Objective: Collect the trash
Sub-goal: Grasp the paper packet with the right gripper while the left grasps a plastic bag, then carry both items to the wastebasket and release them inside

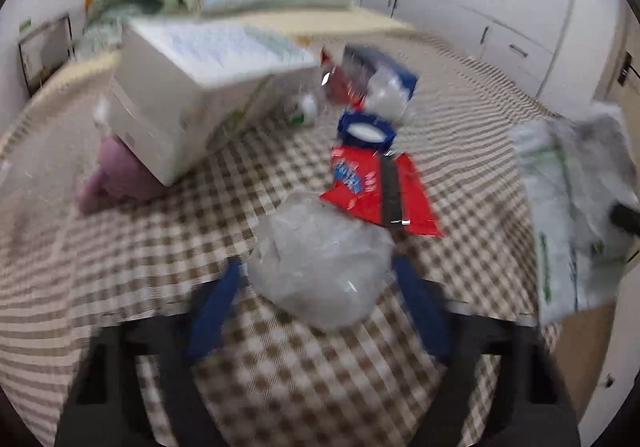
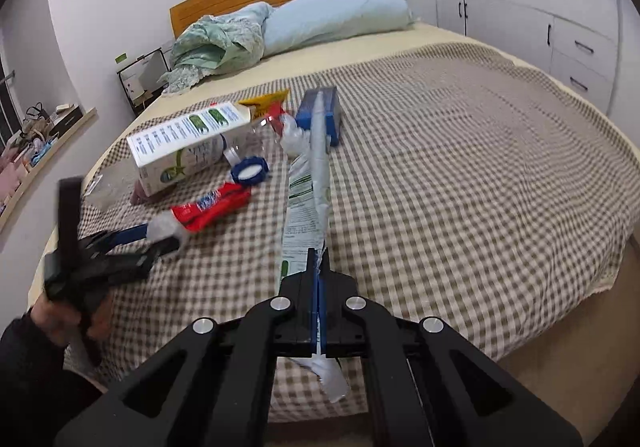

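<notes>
My left gripper (image 1: 320, 271) has its blue fingers on either side of a crumpled clear plastic wad (image 1: 320, 263) on the checked bedspread; the view is blurred. In the right wrist view the left gripper (image 2: 164, 233) holds that wad (image 2: 164, 229). Beyond it lie a red wrapper (image 1: 380, 187), a blue ring lid (image 1: 366, 129), a white carton (image 1: 192, 95) and a blue box (image 1: 380, 67). My right gripper (image 2: 318, 263) is shut on a long white and green plastic bag (image 2: 308, 191), which also shows at the right of the left wrist view (image 1: 568, 207).
The bed (image 2: 460, 175) fills both views, with a pillow (image 2: 336, 19) and bunched green bedding (image 2: 216, 43) at the wooden headboard. A pink soft item (image 1: 116, 175) lies under the carton. White wardrobes (image 2: 560, 15) stand to the right, a shelf (image 2: 40, 151) to the left.
</notes>
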Available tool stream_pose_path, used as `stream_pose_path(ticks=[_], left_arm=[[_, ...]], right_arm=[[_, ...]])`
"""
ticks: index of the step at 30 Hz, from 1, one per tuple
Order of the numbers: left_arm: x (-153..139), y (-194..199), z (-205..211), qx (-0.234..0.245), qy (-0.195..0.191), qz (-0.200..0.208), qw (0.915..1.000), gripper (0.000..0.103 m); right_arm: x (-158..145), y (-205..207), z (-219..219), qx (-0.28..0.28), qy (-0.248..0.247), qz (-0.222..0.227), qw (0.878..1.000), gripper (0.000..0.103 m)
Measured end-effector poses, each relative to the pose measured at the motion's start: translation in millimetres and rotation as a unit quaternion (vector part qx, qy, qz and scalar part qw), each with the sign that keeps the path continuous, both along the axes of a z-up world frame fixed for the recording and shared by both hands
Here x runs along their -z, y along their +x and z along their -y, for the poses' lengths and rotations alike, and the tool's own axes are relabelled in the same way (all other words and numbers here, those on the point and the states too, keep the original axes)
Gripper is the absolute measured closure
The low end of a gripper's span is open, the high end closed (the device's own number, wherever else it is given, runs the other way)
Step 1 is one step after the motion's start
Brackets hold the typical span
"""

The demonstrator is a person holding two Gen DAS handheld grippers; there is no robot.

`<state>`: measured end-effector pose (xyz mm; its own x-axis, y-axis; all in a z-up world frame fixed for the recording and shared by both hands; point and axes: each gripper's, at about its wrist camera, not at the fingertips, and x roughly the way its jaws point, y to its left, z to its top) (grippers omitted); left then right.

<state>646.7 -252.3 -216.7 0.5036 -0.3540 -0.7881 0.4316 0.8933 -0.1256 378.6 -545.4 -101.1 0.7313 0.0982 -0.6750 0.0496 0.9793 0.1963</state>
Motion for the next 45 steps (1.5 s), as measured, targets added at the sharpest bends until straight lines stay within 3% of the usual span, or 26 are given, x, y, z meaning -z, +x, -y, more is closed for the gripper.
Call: stream_pose_path(ticks=[4, 8, 13, 18, 22, 26, 30, 34, 40, 45], left_arm=[[-13.9, -7.7, -14.0, -0.023, -0.027, -0.016, 0.9993, 0.077], [-26.9, -33.7, -42.8, -0.066, 0.011, -0.014, 0.9977, 0.08], [-47.0, -70.5, -72.9, -0.095, -0.004, -0.014, 0.9953, 0.086], [-83.8, -111.7, -52.7, -0.063, -0.03, 0.001, 0.9975, 0.088], [-110.9, -159.6, -14.5, -0.006, -0.053, 0.02, 0.9984, 0.089], [-103.7, -205.8, 37.3, 0.064, -0.05, 0.007, 0.9967, 0.089], [-74.0, -241.3, 92.1, 0.123, -0.022, -0.015, 0.9921, 0.09], [-34.4, -267.4, 141.2, 0.166, 0.011, -0.05, 0.9848, 0.09], [26.5, -279.8, 195.0, 0.198, 0.051, -0.117, 0.972, 0.091], [75.3, -280.4, 228.3, 0.21, 0.084, -0.182, 0.9569, 0.091]], right_arm=[[5.5, -4.6, 10.1, 0.001, 0.026, -0.005, 1.0, 0.103], [-7.5, -13.8, 11.7, -0.007, 0.032, 0.011, 0.999, 0.103], [-27.4, -38.8, 18.3, -0.002, 0.035, 0.03, 0.999, 0.103], [-48.3, -90.5, 36.9, 0.021, 0.031, 0.05, 0.998, 0.103], [-54.8, -135.9, 58.1, 0.041, 0.019, 0.049, 0.998, 0.103], [-41.6, -189.4, 88.8, 0.07, 0.0, 0.021, 0.997, 0.103], [-0.4, -234.7, 120.2, 0.099, -0.008, -0.027, 0.995, 0.103], [69.2, -261.8, 140.7, 0.126, -0.005, -0.094, 0.988, 0.103], [174.3, -256.4, 146.8, 0.137, -0.011, -0.182, 0.974, 0.103], [255.2, -233.8, 137.5, 0.119, -0.057, -0.254, 0.958, 0.103]])
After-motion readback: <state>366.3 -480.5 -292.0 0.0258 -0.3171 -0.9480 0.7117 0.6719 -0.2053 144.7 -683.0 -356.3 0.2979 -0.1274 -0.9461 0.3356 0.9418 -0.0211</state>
